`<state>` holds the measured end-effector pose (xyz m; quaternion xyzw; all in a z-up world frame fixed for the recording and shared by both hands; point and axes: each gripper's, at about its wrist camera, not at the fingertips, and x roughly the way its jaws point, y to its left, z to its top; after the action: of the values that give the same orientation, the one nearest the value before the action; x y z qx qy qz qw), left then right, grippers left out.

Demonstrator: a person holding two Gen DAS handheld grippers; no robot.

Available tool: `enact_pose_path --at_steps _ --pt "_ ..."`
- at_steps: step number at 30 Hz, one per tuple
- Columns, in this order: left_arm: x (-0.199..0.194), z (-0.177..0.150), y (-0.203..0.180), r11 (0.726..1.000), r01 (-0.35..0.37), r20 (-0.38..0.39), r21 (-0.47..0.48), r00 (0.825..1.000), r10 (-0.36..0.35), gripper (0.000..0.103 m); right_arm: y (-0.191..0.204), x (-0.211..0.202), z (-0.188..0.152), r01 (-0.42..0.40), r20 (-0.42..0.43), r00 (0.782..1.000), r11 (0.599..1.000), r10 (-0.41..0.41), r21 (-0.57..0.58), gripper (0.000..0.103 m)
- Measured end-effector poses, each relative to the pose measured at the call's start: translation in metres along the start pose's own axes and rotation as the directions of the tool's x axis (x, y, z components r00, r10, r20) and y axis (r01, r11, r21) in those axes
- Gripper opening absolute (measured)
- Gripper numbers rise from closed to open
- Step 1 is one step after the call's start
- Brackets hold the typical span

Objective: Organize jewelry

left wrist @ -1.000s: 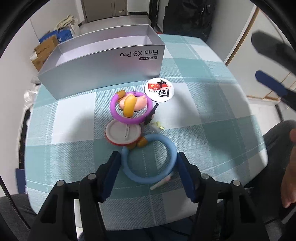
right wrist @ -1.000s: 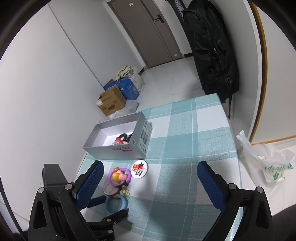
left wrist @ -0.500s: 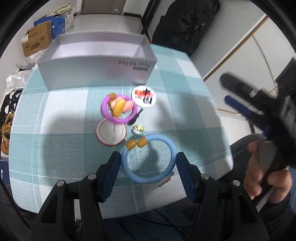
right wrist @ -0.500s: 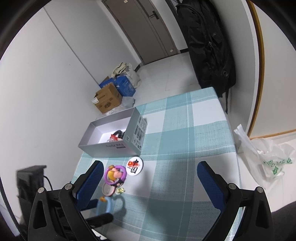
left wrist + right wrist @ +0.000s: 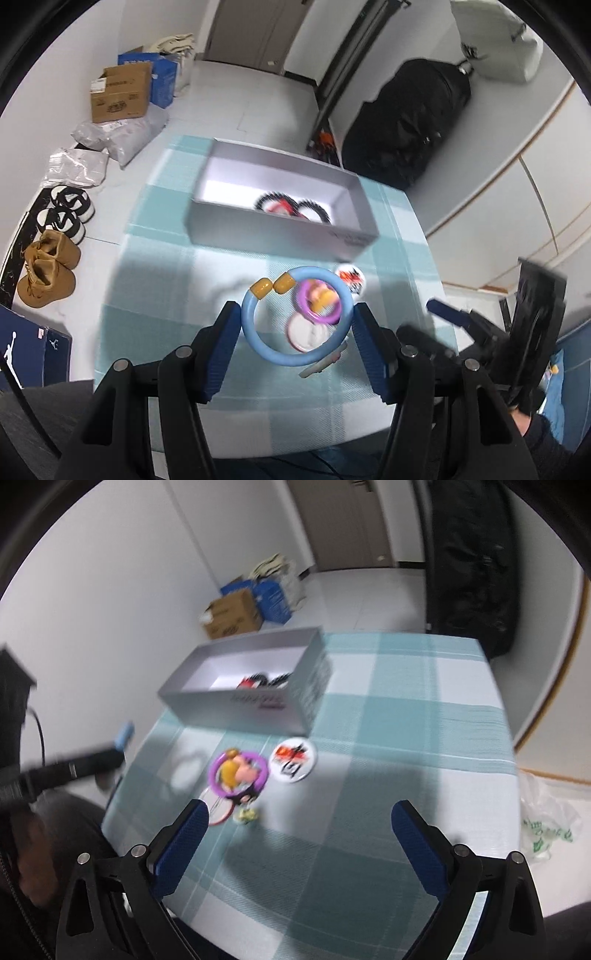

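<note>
One bracelet lifted, and we carry it toward the box.
Our left gripper (image 5: 295,325) fingers pinch the blue bracelet (image 5: 295,317), now risen off the tabletop (image 5: 155,295) before the grey box (image 5: 280,206); the right gripper (image 5: 299,843) fingers are spread, empty.

floor: cardboard box (image 5: 121,93), brown boots (image 5: 47,274), sneakers (image 5: 66,213), white bags (image 5: 120,136)
wall: black backpack (image 5: 408,127)
door: closed (image 5: 349,520)
</note>
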<state>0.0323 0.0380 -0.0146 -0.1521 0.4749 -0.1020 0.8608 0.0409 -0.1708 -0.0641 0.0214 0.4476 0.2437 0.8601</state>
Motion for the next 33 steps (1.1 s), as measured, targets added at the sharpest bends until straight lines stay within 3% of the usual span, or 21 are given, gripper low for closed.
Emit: enact_pose_path --at_steps 3,9,13,14,23,25,30,33 --pt "-0.003 0.004 0.007 1.0 -0.02 0.043 -0.01 0.999 0.021 0.056 0.01 0.009 -0.003 0.001 -0.035 0.999 0.999 -0.002 -0.046 0.09" --pt "-0.004 0.007 0.027 0.998 0.007 0.084 -0.058 0.997 -0.002 0.056 0.022 0.026 -0.009 0.0 -0.087 0.996 0.994 -0.01 -0.106 0.074" --pt "0.0 0.008 0.034 0.999 -0.008 0.076 -0.048 0.997 0.012 0.056 0.029 0.035 -0.011 -0.015 -0.111 0.994 0.99 0.0 -0.137 0.054" --pt "0.001 0.009 0.036 0.998 0.003 0.077 -0.055 0.997 0.002 0.057 0.031 0.037 -0.013 -0.011 -0.116 0.993 0.989 -0.007 -0.15 0.053" --pt "-0.001 0.01 0.041 0.997 0.023 0.082 -0.076 0.996 -0.017 0.056 0.048 0.045 -0.018 0.0 -0.101 0.995 0.968 -0.026 -0.25 0.037" --pt "-0.002 0.011 0.042 0.997 0.018 0.09 -0.073 0.996 -0.011 0.056 0.052 0.047 -0.019 0.004 -0.094 0.995 0.963 -0.031 -0.27 0.024" --pt "0.0 0.01 0.043 0.997 0.003 0.091 -0.074 0.996 0.004 0.057 0.063 0.052 -0.024 0.06 -0.066 0.994 0.938 -0.087 -0.342 0.018" --pt "0.0 0.01 0.04 0.998 -0.004 0.094 -0.063 0.996 0.01 0.057 0.059 0.051 -0.022 0.047 -0.073 0.995 0.944 -0.074 -0.326 0.017"
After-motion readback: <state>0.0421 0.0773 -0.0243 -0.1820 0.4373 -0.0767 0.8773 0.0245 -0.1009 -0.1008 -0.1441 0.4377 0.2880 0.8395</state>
